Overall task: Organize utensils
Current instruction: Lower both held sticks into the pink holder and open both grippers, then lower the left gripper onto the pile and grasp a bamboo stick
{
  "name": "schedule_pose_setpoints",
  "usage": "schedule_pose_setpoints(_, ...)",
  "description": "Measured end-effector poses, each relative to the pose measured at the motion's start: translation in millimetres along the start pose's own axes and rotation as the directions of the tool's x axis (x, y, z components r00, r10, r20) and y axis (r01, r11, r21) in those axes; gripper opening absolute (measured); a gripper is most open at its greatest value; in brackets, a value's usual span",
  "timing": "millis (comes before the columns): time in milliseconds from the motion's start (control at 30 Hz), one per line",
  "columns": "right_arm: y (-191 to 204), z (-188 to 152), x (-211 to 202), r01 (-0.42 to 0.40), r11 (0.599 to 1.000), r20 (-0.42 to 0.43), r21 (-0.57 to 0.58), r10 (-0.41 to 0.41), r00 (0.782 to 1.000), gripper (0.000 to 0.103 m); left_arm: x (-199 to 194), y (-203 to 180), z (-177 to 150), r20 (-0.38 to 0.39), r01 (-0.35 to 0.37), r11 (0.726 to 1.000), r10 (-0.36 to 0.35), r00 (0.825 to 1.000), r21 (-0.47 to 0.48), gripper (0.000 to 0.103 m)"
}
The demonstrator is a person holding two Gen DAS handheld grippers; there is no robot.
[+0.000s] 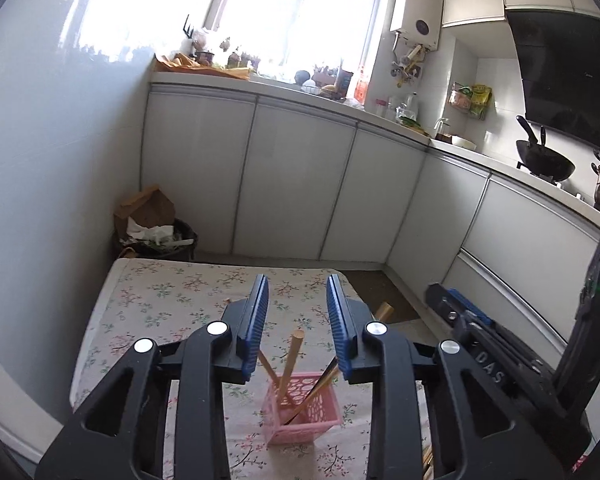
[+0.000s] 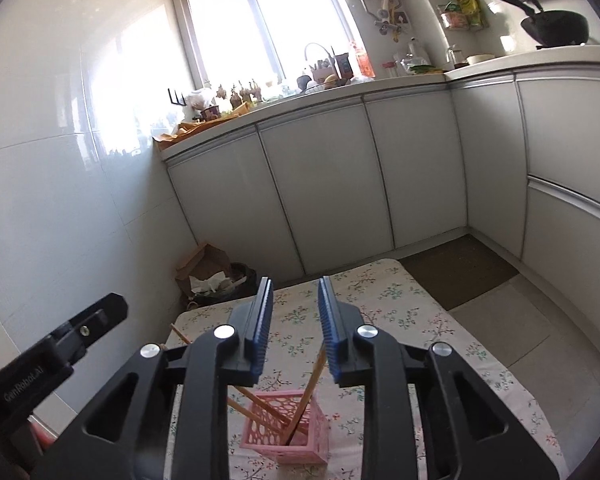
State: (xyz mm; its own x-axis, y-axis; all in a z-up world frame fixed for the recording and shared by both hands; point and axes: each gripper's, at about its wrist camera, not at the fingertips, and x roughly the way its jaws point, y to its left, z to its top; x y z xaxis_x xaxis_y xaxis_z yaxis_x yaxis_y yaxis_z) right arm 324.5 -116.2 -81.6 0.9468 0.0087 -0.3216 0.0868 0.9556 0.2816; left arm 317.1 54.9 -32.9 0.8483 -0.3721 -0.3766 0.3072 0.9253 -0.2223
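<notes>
Done: several chopsticks (image 1: 288, 364) stand in the pink basket (image 1: 300, 414).
Left: not visible, maybe more beside basket.
Jaws: left gripper (image 1: 297, 322) and right gripper (image 2: 293, 320) released, empty.

1. The left wrist view looks forward and slightly down along the left tool (image 1: 297, 320), close above the basket (image 1: 300, 408) on the surface (image 1: 159, 300).
2. The right wrist view does likewise along the right tool (image 2: 293, 324).
3. Both views share the basket, surface, cabinets (image 1: 291, 184) and window (image 1: 291, 8).
</notes>
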Motion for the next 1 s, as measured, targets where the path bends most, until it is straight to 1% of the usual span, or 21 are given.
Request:
schedule_pose_setpoints(100, -6, 2, -19, 0.025, 1.0, -0.001, 0.001, -0.025, 1.0, 0.028, -15, -4, -1, 0.009, -0.03, 1.0, 0.03, 1.0, 0.003, 0.034)
schedule_pose_setpoints(133, -8, 2, -26, 0.039, 0.999, -0.003, 0.003, -0.039, 0.999, 0.032, -20, -7, -2, 0.015, -0.037, 0.999, 0.037, 0.999, 0.009, 0.039)
schedule_pose_setpoints(167, -10, 2, -32, 0.048, 0.999, -0.006, 0.006, -0.048, 0.999, 0.034, -25, -8, -3, 0.017, -0.042, 0.999, 0.041, 0.999, 0.012, 0.046)
schedule_pose_setpoints(233, -16, 0, -47, 0.056, 0.998, -0.011, 0.012, -0.056, 0.998, 0.039, -36, -13, -7, 0.023, -0.054, 0.998, 0.054, 0.998, 0.01, 0.052)
schedule_pose_setpoints(267, -19, -1, -56, 0.064, 0.998, -0.013, 0.014, -0.063, 0.998, 0.041, -43, -16, -9, 0.026, -0.054, 0.999, 0.054, 0.998, 0.007, 0.053)
schedule_pose_setpoints(300, -20, -2, -60, 0.065, 0.998, -0.014, 0.016, -0.065, 0.998, 0.048, -47, -17, -11, 0.027, -0.055, 0.998, 0.055, 0.998, 0.007, 0.057)
schedule_pose_setpoints(333, -23, -4, -69, 0.071, 0.997, -0.014, 0.02, -0.07, 0.997, 0.053, -52, -20, -13, 0.027, -0.061, 0.998, 0.06, 0.998, 0.006, 0.063)
schedule_pose_setpoints(367, -25, -6, -76, 0.079, 0.997, -0.012, 0.021, -0.079, 0.997, 0.056, -58, -23, -16, 0.03, -0.067, 0.998, 0.067, 0.997, 0.005, 0.07)
schedule_pose_setpoints(400, -27, -7, -84, 0.083, 0.996, -0.01, 0.023, -0.083, 0.997, 0.061, -62, -26, -18, 0.032, -0.069, 0.998, 0.068, 0.997, 0.006, 0.072)
schedule_pose_setpoints(467, -30, -9, -94, 0.088, 0.996, -0.009, 0.027, -0.088, 0.996, 0.066, -70, -33, -22, 0.035, -0.081, 0.997, 0.08, 0.996, 0.014, 0.081)
schedule_pose_setpoints(533, -34, -13, -108, 0.104, 0.994, -0.003, 0.035, -0.104, 0.995, 0.078, -78, -38, -25, 0.031, -0.085, 0.996, 0.085, 0.996, 0.015, 0.086)
schedule_pose_setpoints(567, -35, -14, -114, 0.113, 0.993, 0.003, 0.036, -0.113, 0.994, 0.08, -82, -42, -27, 0.032, -0.085, 0.996, 0.085, 0.996, 0.016, 0.09)
schedule_pose_setpoints(633, -39, -16, -125, 0.13, 0.991, 0.021, 0.035, -0.13, 0.991, 0.087, -90, -49, -30, 0.045, -0.103, 0.994, 0.102, 0.994, 0.027, 0.096)
schedule_pose_setpoints(733, -44, -21, -142, 0.163, 0.986, 0.037, 0.027, -0.164, 0.986, 0.091, -99, -56, -34, 0.042, -0.105, 0.994, 0.103, 0.994, 0.044, 0.096)
schedule_pose_setpoints(800, -46, -24, -148, 0.173, 0.985, 0.034, 0.024, -0.174, 0.984, 0.092, -102, -59, -37, 0.039, -0.099, 0.994, 0.098, 0.994, 0.048, 0.096)
schedule_pose_setpoints(867, -51, -29, -159, 0.19, 0.981, 0.035, 0.025, -0.191, 0.981, 0.094, -107, -62, -41, 0.043, -0.11, 0.992, 0.108, 0.993, 0.054, 0.096)
schedule_pose_setpoints(900, -53, -31, -163, 0.196, 0.98, 0.036, 0.027, -0.197, 0.98, 0.097, -108, -63, -43, 0.039, -0.108, 0.993, 0.106, 0.994, 0.055, 0.096)
schedule_pose_setpoints(1000, -62, -39, -175, 0.214, 0.977, 0.025, 0.024, -0.214, 0.976, 0.097, -102, -68, -51, -0.01, -0.087, 0.994, 0.088, 0.996, 0.064, 0.096)
